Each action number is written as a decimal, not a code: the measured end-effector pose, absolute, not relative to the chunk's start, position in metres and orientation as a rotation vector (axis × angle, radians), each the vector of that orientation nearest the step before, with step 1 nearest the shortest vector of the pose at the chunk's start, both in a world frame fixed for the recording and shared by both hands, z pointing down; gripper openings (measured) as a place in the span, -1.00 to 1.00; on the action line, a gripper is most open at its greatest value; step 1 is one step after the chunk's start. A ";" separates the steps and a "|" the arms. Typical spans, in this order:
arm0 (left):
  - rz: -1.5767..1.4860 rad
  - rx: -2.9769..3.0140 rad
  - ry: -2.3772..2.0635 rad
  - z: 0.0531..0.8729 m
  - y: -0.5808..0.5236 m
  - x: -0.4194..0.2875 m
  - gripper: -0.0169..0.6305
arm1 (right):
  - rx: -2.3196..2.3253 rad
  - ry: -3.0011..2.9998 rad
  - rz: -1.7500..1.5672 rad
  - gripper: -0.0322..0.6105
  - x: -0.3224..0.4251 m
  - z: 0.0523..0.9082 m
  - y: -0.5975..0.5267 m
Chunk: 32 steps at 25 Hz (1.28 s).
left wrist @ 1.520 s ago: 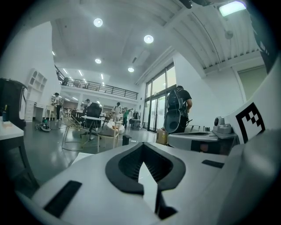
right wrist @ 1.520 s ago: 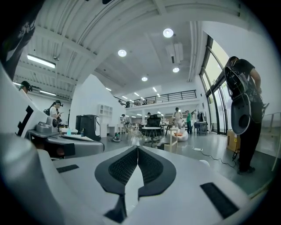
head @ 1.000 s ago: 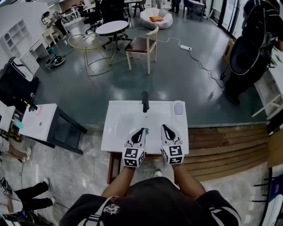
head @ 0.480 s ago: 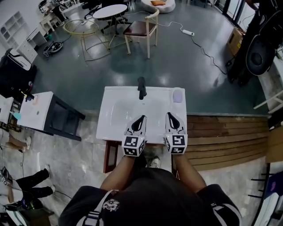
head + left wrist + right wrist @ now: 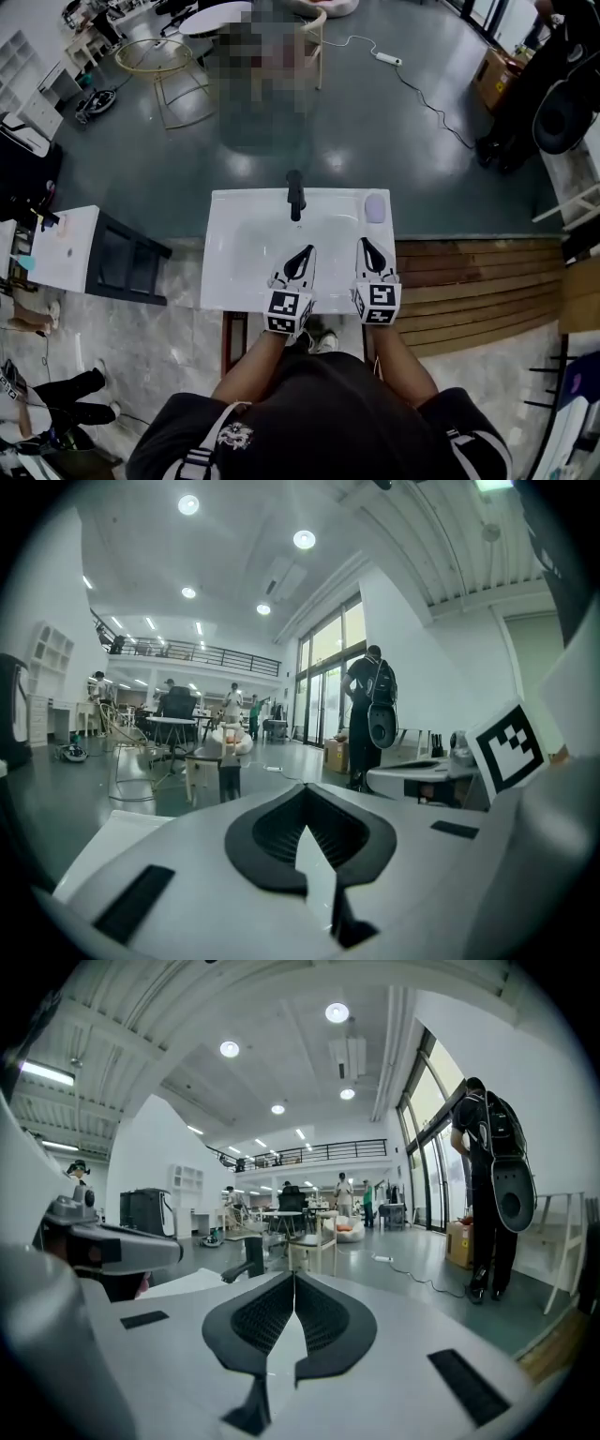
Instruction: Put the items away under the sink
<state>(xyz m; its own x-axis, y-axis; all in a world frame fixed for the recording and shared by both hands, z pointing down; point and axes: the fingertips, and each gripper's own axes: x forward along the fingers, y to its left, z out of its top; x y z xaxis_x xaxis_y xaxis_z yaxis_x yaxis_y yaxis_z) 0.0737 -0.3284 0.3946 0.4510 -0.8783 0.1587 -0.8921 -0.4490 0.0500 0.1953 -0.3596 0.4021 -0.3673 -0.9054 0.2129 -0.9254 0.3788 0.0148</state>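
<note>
The white sink [image 5: 216,277] is a rectangular top with a shallow basin sunk into its middle, and a brown frame [image 5: 228,342] shows beneath its near left corner. A black faucet [image 5: 295,194] rises from the middle of the far edge. A small pale lilac object [image 5: 375,208] lies on the far right corner, apart from the faucet. The sink stands where a grey-green floor [image 5: 394,131] meets brown wooden boards [image 5: 469,291] on the right and pale marbled tiles [image 5: 141,342] on the left.

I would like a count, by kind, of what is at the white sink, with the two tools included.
Sink: 1
Black faucet: 1
Pale purple item: 1
Tools: 2, left tool and right tool
Total: 5
</note>
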 end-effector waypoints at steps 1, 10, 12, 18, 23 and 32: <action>0.158 2.569 -1.565 0.392 -0.332 0.075 -0.93 | 1.647 -2.436 0.160 -0.83 0.195 0.403 -0.362; 0.174 2.548 -1.487 0.410 -0.369 0.075 -0.93 | 1.669 -2.335 0.176 -0.83 0.204 0.420 -0.393; 0.183 2.550 -1.469 0.415 -0.375 0.077 -0.93 | 1.677 -2.321 0.183 -0.83 0.207 0.424 -0.402; 0.198 2.579 -1.431 0.415 -0.391 0.080 -0.93 | 1.687 -2.290 0.194 -0.83 0.211 0.428 -0.422; 0.244 2.630 -1.358 0.420 -0.398 0.095 -0.93 | 1.703 -2.268 0.201 -0.81 0.218 0.436 -0.432; 0.263 2.608 -1.298 0.436 -0.407 0.103 -0.93 | 1.723 -2.186 0.296 0.02 0.236 0.459 -0.460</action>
